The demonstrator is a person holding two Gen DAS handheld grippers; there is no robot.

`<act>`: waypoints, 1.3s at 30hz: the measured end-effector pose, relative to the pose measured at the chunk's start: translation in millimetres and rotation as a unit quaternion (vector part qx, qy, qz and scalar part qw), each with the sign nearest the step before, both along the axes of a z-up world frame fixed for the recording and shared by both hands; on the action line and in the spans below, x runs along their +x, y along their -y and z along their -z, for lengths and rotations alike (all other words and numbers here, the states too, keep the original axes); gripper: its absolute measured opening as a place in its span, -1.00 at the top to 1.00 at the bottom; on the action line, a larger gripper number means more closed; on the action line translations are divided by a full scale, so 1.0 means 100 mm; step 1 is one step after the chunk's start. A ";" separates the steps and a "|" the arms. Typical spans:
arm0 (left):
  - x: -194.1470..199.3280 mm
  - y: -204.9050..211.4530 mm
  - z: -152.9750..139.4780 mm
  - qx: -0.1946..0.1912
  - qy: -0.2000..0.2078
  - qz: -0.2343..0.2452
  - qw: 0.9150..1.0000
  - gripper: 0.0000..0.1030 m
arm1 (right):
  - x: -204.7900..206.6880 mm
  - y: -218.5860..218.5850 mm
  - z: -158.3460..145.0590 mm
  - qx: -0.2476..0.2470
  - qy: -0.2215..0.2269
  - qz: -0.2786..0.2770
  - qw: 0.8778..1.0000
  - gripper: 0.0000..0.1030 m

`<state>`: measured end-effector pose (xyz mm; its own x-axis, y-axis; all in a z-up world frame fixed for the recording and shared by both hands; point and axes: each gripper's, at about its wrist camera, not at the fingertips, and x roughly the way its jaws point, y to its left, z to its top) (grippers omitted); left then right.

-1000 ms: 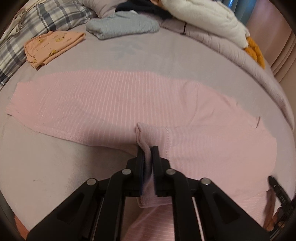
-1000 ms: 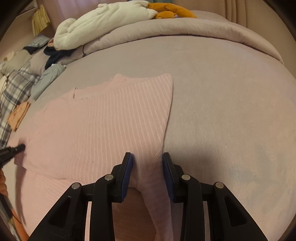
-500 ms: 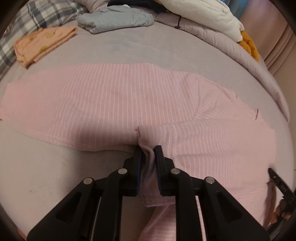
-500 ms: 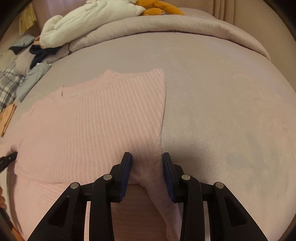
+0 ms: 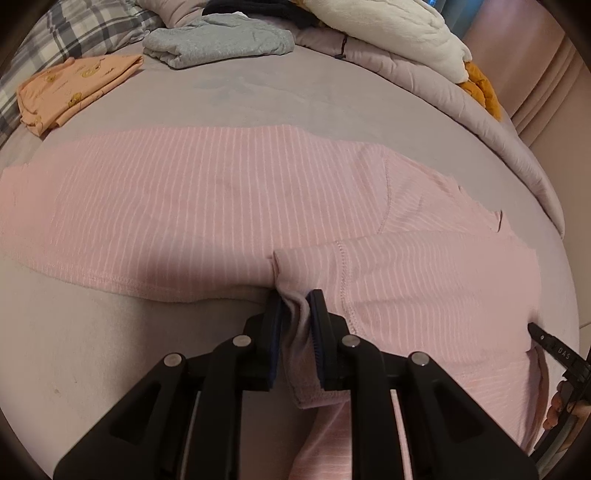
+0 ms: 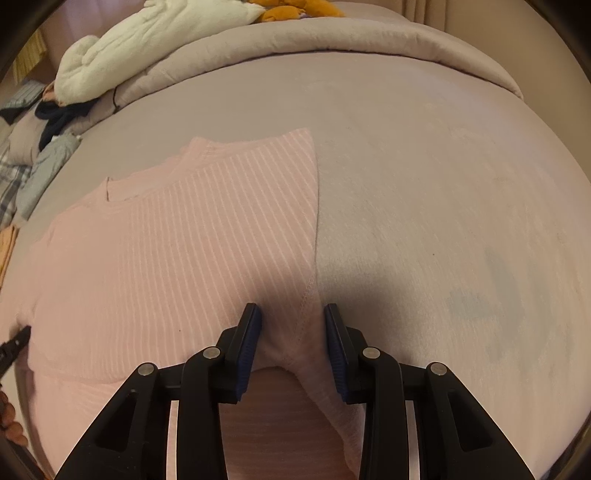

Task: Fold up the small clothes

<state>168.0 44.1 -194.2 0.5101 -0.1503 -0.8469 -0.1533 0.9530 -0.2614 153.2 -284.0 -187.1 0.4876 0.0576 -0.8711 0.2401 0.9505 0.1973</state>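
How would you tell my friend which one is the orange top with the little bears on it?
Start at the big pink striped top spread across the bed. Look past its far edge, towards the plaid bedding, where two folded garments lie side by side. Yours is the orange top, nearer the plaid; it has small yellow pictures on it, while the grey garment next to it is plain.

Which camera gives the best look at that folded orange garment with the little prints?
The left wrist view: the orange garment lies whole and folded on the bed, with its prints visible. The right wrist view catches only a thin orange sliver at its left edge.
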 end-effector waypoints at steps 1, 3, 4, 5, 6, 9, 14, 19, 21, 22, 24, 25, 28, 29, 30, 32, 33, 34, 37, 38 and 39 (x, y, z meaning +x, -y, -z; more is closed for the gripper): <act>-0.01 -0.01 0.01 -0.005 0.001 -0.003 1.000 0.66 | 0.00 0.00 0.01 0.006 0.001 0.005 1.000 0.33; -0.02 -0.01 0.01 -0.008 0.005 -0.004 1.000 0.66 | -0.02 0.02 -0.01 0.013 0.000 0.010 1.000 0.33; -0.03 0.00 0.01 -0.006 0.007 -0.002 1.000 0.66 | -0.02 0.03 0.00 0.014 0.000 0.013 1.000 0.33; -0.02 0.01 0.01 -0.004 0.008 0.000 1.000 0.66 | -0.02 0.03 0.00 0.014 0.001 0.016 1.000 0.33; -0.02 0.01 0.01 -0.003 0.008 0.001 1.000 0.66 | -0.03 0.01 0.01 0.013 0.003 0.019 1.000 0.33; -0.01 0.00 0.01 -0.004 0.006 0.002 1.000 0.66 | -0.03 -0.01 0.02 0.007 0.004 0.028 1.000 0.32; -0.03 0.04 0.01 0.011 0.012 0.010 1.000 0.66 | -0.03 -0.01 0.05 0.003 0.002 0.025 1.000 0.32; -0.03 0.07 0.02 0.023 0.015 0.008 1.000 0.66 | -0.03 -0.02 0.06 0.003 0.005 0.026 1.000 0.31; -0.03 0.07 0.02 0.024 0.015 0.006 1.000 0.66 | -0.05 -0.03 0.02 -0.002 0.005 0.026 1.000 0.31; -0.03 0.06 0.02 0.022 0.016 0.004 1.000 0.66 | -0.05 -0.03 0.02 -0.003 0.005 0.027 1.000 0.31; -0.04 0.05 0.03 0.015 0.018 0.000 1.000 0.66 | -0.06 -0.05 0.02 -0.005 0.006 0.028 1.000 0.31; -0.04 0.05 0.03 0.014 0.018 0.000 1.000 0.66 | -0.05 -0.05 0.02 -0.006 0.006 0.028 1.000 0.31; -0.05 0.05 0.03 0.014 0.019 0.003 1.000 0.66 | -0.07 -0.05 0.01 -0.006 0.006 0.029 1.000 0.31; -0.05 0.04 0.03 0.013 0.019 0.004 1.000 0.66 | -0.06 -0.05 0.01 -0.005 0.007 0.030 1.000 0.31; -0.04 0.04 0.03 0.012 0.018 0.004 1.000 0.66 | -0.06 -0.06 0.01 -0.006 0.008 0.031 0.999 0.31; -0.04 0.02 0.03 0.005 0.018 0.003 1.000 0.66 | -0.06 -0.07 0.01 -0.009 0.009 0.033 0.999 0.31; -0.05 0.01 0.03 0.002 0.018 0.002 1.000 0.66 | -0.06 -0.08 0.01 -0.011 0.009 0.034 0.999 0.30; -0.05 0.01 0.03 0.001 0.018 0.003 1.000 0.66 | -0.09 -0.08 0.01 -0.013 0.010 0.035 0.999 0.30; -0.05 0.02 0.03 0.000 0.017 0.002 1.000 0.66 | -0.08 -0.10 0.01 -0.025 0.010 0.039 0.999 0.30; -0.05 0.02 0.03 -0.003 0.015 -0.001 1.000 0.66 | -0.08 -0.11 0.01 -0.030 0.009 0.039 0.999 0.30; -0.05 0.02 0.03 -0.005 0.014 -0.002 1.000 0.66 | -0.08 -0.12 0.01 -0.034 0.009 0.040 0.999 0.29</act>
<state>162.7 42.4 -196.8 0.5351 -0.1556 -0.8303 -0.1502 0.9497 -0.2748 144.9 -272.0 -188.0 0.5037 -0.0411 -0.8629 0.3125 0.9399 0.1376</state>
